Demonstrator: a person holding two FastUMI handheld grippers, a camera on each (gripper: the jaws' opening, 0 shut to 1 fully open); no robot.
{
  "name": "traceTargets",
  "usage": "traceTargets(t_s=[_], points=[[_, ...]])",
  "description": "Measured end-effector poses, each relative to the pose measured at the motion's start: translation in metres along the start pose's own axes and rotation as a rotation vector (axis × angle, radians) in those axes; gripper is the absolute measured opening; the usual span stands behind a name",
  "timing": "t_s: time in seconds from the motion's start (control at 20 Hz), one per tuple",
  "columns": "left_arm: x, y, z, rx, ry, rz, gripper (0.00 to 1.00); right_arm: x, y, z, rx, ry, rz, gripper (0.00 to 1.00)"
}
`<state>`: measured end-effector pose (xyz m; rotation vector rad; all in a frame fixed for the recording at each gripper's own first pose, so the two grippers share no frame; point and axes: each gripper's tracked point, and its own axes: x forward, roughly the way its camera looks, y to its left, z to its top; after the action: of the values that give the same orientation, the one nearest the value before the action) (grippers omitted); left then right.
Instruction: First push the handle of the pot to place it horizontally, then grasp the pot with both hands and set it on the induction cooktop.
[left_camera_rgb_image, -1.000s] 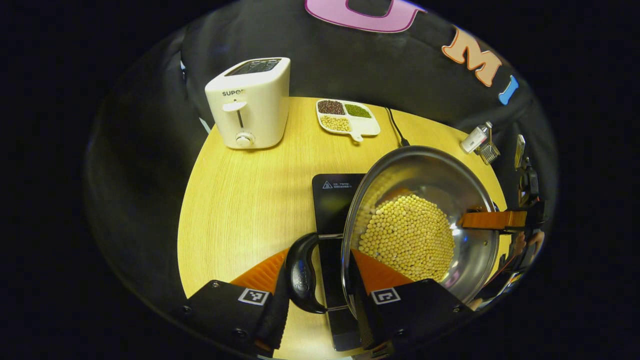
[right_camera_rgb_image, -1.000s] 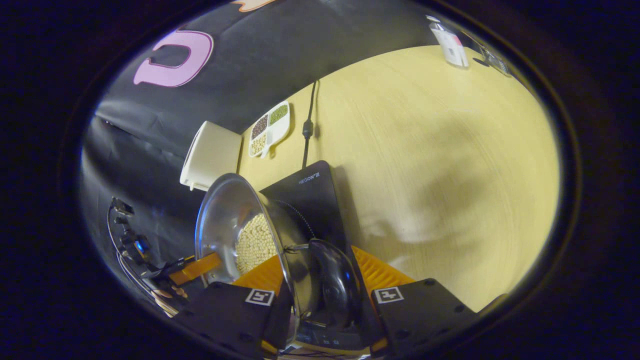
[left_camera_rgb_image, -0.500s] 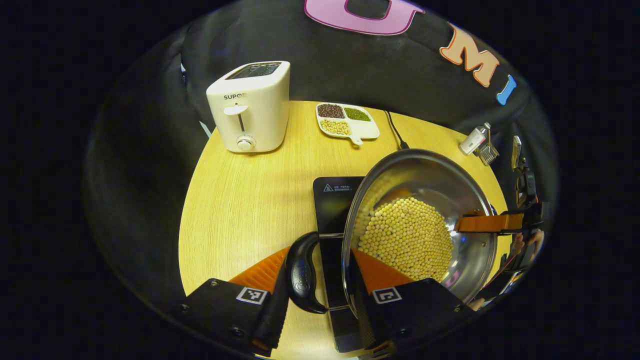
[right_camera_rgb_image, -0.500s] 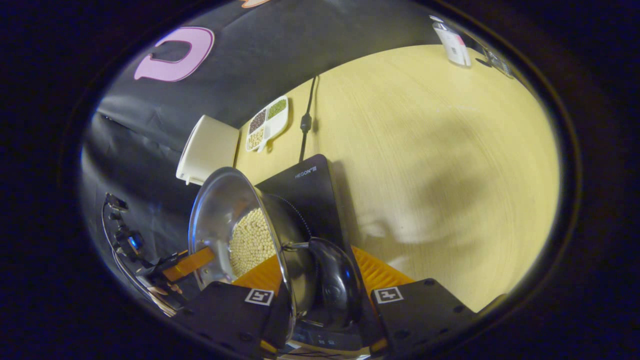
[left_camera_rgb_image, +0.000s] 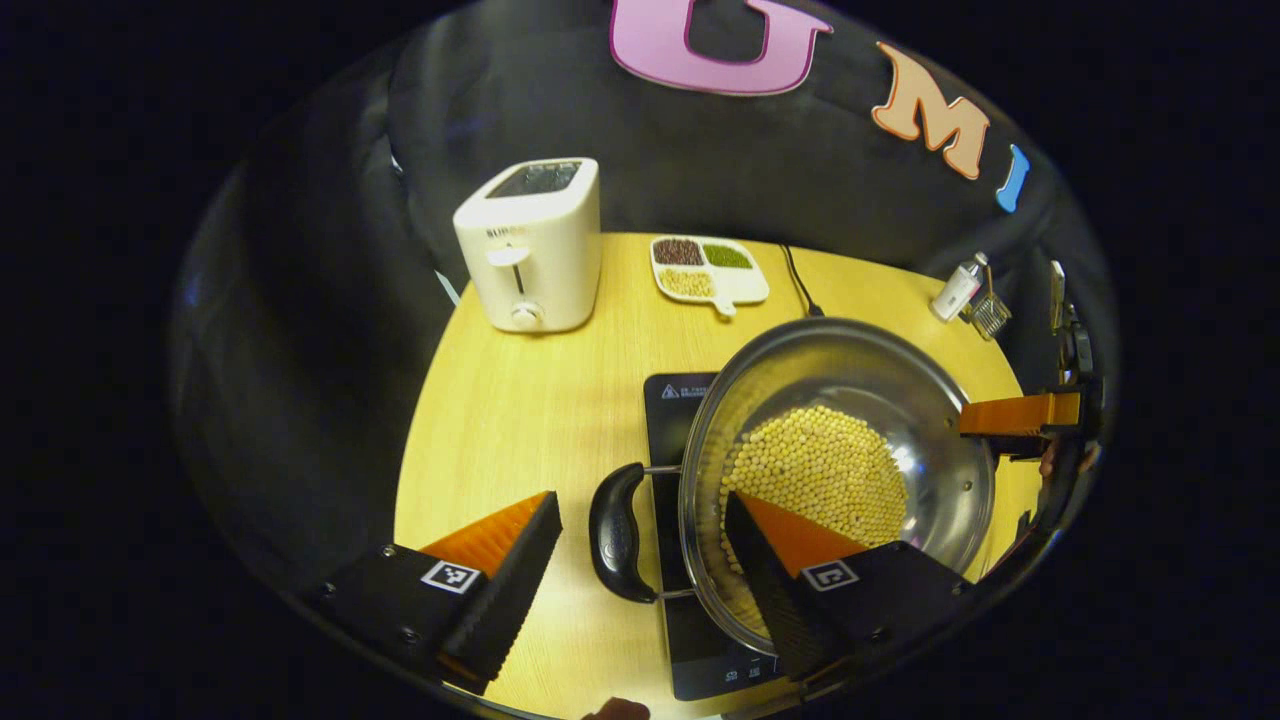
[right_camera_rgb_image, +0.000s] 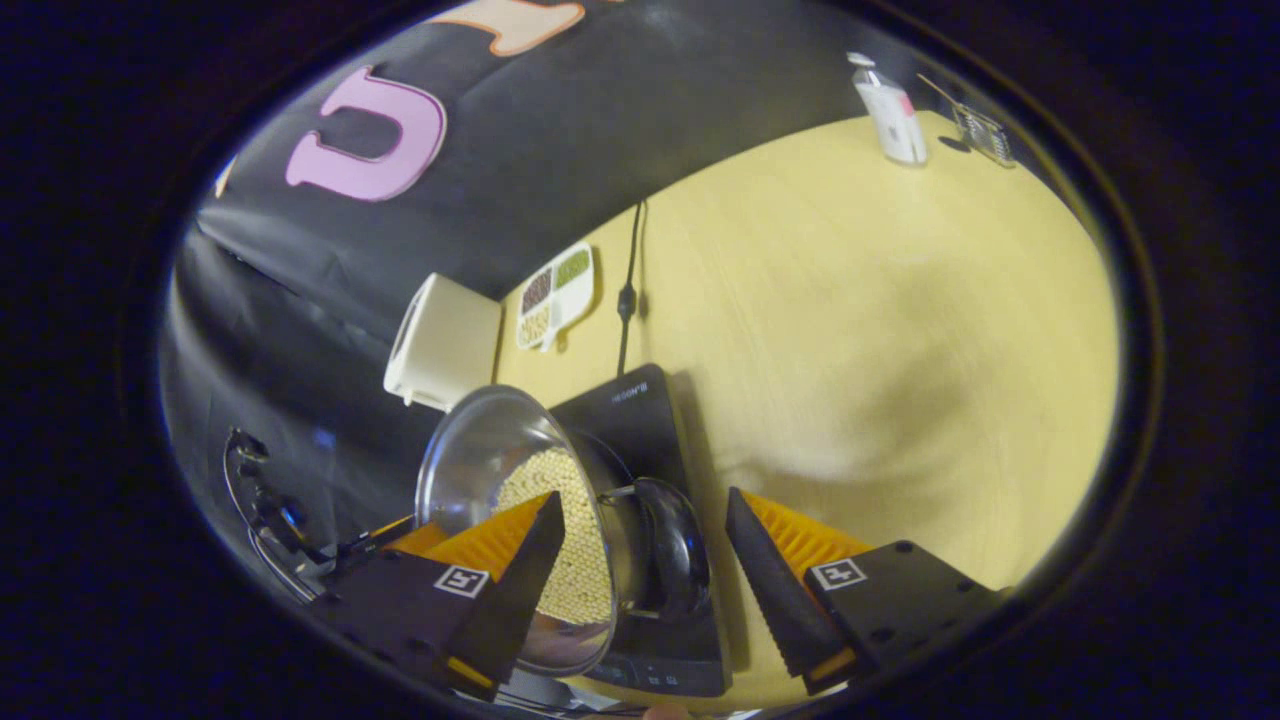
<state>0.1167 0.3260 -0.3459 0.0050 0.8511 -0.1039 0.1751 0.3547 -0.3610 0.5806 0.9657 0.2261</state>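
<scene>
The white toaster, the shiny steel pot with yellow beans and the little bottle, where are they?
white toaster (left_camera_rgb_image: 530, 250), left gripper view, front face.
shiny steel pot (left_camera_rgb_image: 850, 365), left gripper view, inner wall.
little bottle (right_camera_rgb_image: 893, 110), right gripper view, body.

- Left gripper (left_camera_rgb_image: 640, 545): two wedge-shaped jaws with ribbed inner faces, set on black blocks with small screws.
- Right gripper (right_camera_rgb_image: 640, 570): same build.
- Markings: one square black-and-white tag on each block.
</scene>
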Motion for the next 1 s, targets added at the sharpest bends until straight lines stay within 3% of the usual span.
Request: traceTargets(t_s=[0.05, 0.1, 0.25, 0.3, 0.35, 0.5, 0.6, 0.65, 0.75, 0.8, 0.85, 0.9, 1.0], points=[[-0.008, -0.001, 0.003, 0.005, -0.024, 0.014, 0.97, -0.012, 0.0, 0.003, -0.004, -0.025, 0.001, 1.0], [-0.017, -0.002, 0.007, 0.009, -0.042, 0.027, 0.98, -0.024, 0.0, 0.006, -0.011, -0.048, 0.0, 0.92], [-0.034, -0.009, 0.012, 0.021, -0.066, 0.044, 0.98, -0.062, -0.006, 0.014, -0.033, -0.12, -0.015, 0.92], [-0.037, -0.014, 0.013, 0.019, -0.072, 0.048, 0.98, -0.073, -0.01, 0.018, -0.048, -0.152, -0.03, 1.0], [-0.041, -0.018, 0.014, 0.014, -0.072, 0.053, 0.97, -0.084, -0.016, 0.021, -0.068, -0.184, -0.05, 0.92], [-0.059, -0.038, 0.017, 0.015, -0.088, 0.059, 0.97, -0.123, -0.027, 0.029, -0.134, -0.26, -0.092, 0.92], [-0.073, -0.061, 0.025, 0.025, -0.122, 0.053, 0.98, -0.147, -0.031, 0.035, -0.17, -0.305, -0.099, 0.92], [-0.082, -0.074, 0.03, 0.031, -0.142, 0.048, 0.97, -0.16, -0.031, 0.039, -0.185, -0.329, -0.094, 1.0], [-0.102, -0.1, 0.04, 0.051, -0.196, 0.054, 0.97, -0.189, -0.034, 0.051, -0.22, -0.378, -0.08, 1.0], [-0.112, -0.115, 0.046, 0.059, -0.228, 0.06, 0.97, -0.203, -0.036, 0.059, -0.237, -0.404, -0.069, 0.92], [-0.123, -0.13, 0.052, 0.066, -0.263, 0.073, 0.97, -0.219, -0.037, 0.064, -0.258, -0.431, -0.056, 0.92], [-0.134, -0.145, 0.057, 0.071, -0.298, 0.089, 0.97, -0.235, -0.039, 0.072, -0.281, -0.459, -0.042, 1.0], [-0.159, -0.182, 0.066, 0.052, -0.365, 0.099, 0.97, -0.267, -0.044, 0.087, -0.329, -0.51, -0.023, 1.0]])
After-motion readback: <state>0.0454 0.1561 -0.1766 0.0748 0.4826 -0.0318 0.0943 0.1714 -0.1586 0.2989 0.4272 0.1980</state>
